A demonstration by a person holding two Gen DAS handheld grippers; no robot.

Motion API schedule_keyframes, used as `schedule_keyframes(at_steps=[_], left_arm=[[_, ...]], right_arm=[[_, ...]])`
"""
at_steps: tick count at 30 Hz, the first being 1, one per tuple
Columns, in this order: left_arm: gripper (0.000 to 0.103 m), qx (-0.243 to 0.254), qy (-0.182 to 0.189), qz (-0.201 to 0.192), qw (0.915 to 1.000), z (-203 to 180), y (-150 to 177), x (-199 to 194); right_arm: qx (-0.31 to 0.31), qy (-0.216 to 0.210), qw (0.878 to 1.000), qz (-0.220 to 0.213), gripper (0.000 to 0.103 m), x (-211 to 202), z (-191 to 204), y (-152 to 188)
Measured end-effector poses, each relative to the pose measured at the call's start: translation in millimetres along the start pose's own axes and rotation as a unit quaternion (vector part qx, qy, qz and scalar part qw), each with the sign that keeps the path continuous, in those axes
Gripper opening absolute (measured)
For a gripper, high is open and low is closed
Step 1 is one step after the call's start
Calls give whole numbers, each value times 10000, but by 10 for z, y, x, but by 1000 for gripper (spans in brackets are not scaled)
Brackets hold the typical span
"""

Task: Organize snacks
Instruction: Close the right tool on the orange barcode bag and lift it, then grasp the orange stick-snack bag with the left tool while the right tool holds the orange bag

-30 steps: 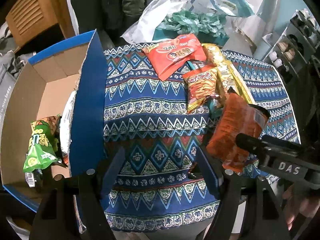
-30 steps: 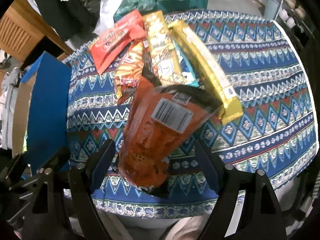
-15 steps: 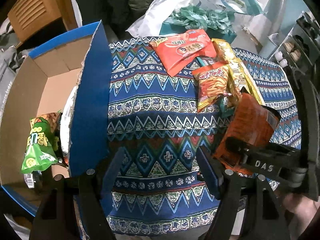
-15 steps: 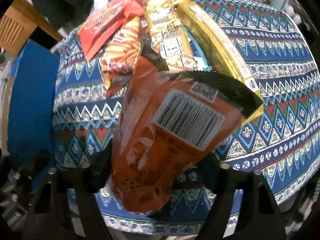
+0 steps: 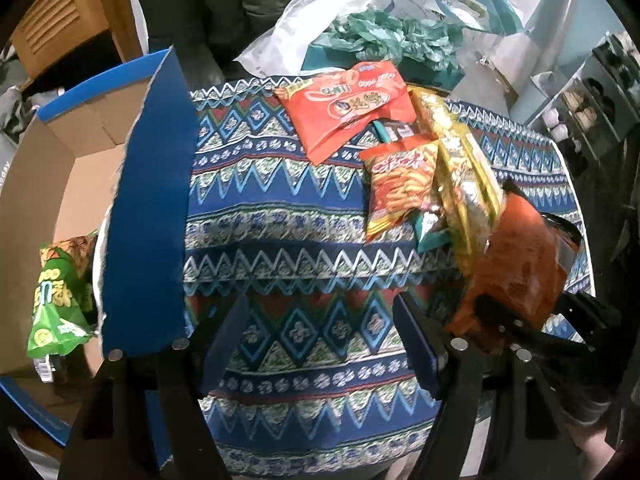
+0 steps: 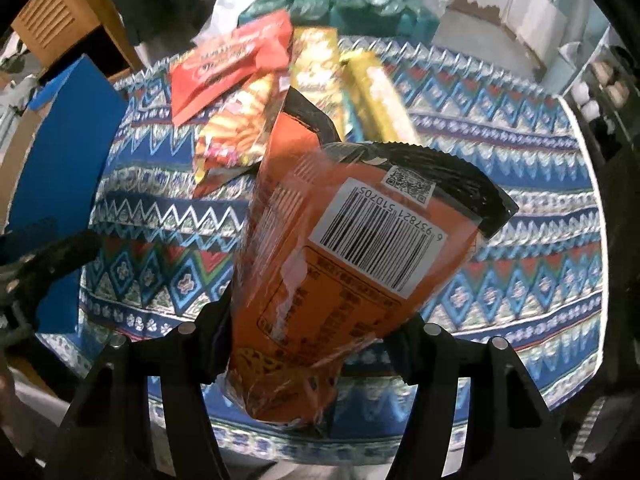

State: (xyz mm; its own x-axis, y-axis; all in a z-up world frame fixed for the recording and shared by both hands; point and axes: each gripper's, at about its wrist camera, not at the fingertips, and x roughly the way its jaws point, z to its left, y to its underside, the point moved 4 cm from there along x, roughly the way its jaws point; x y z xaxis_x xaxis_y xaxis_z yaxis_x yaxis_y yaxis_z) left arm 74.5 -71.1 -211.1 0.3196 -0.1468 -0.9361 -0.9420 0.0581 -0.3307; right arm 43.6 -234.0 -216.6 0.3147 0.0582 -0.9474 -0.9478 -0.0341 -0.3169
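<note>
Right now, looking along my left hand-held gripper (image 5: 320, 344), I see its two fingers spread wide with nothing between them, hovering above the near part of the counter (image 5: 280, 216), which is covered in a blue zigzag-patterned cloth. Off to the left sits an open cardboard box (image 5: 72, 168) with a blue flap standing up beside the counter, and a green snack bag (image 5: 56, 304) lies inside it. Toward the far side of the counter lies a red snack packet (image 5: 348, 104); just beside it an orange-yellow chip bag (image 5: 400, 184) overlaps a long yellow packet (image 5: 464, 176). At the right edge of this view my right hand-held gripper (image 5: 512, 320) clamps the lower end of an orange snack bag (image 5: 520, 256), lifted off the cloth. From the right wrist view, that orange snack bag (image 6: 332, 272) fills the middle, pinched between the fingers of my right hand-held gripper (image 6: 316, 344), its barcode side facing the camera and its black-edged top tilted away toward the far right. Behind it the red snack packet (image 6: 232, 64), the orange-yellow chip bag (image 6: 236, 124) and the long yellow packet (image 6: 380, 96) rest together on the counter (image 6: 520, 184). The blue flap of the cardboard box (image 6: 60, 152) shows at the left, and part of my left hand-held gripper (image 6: 40, 264) pokes in at the left edge.
</note>
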Motion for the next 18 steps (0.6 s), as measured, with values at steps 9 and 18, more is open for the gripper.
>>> schedule_keyframes(at_steps=[9, 18], left_arm=[[82, -424, 342, 50, 9985, -71, -196, 99], [82, -591, 412, 66, 9974, -179, -479, 244]], right_arm=[[-52, 33, 9998, -197, 63, -71, -348, -230], [-317, 38, 9994, -132, 63, -82, -536, -489]])
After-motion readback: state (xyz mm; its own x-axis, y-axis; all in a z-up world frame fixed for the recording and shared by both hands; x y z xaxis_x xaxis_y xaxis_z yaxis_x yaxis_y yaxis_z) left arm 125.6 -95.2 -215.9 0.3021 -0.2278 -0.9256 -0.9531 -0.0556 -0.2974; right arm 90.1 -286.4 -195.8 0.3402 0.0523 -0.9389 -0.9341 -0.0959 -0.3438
